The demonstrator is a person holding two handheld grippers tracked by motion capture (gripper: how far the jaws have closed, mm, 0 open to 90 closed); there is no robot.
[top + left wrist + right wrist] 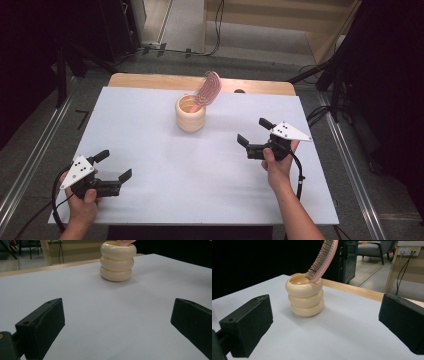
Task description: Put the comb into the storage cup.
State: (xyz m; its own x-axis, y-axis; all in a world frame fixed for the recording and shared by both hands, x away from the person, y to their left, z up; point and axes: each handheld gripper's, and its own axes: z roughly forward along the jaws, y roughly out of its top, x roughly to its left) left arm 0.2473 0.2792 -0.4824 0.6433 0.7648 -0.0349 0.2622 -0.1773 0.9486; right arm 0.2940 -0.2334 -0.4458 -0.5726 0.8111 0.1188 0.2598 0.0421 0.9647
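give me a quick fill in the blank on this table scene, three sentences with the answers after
1. The pink hairbrush stands handle-down inside the cream ____.
2. The jaws of the left gripper and the right gripper are both ____.
3. The cup is closer to the ____ gripper.

Missing words: cup; open; right

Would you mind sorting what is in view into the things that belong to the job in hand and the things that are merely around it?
Part of the job:
- cream ringed cup
- pink hairbrush standing in the cup, leaning over its rim
- left gripper, open
- right gripper, open, the nearer to the cup

Just around:
- white table sheet
- wooden table edge
- floor cables
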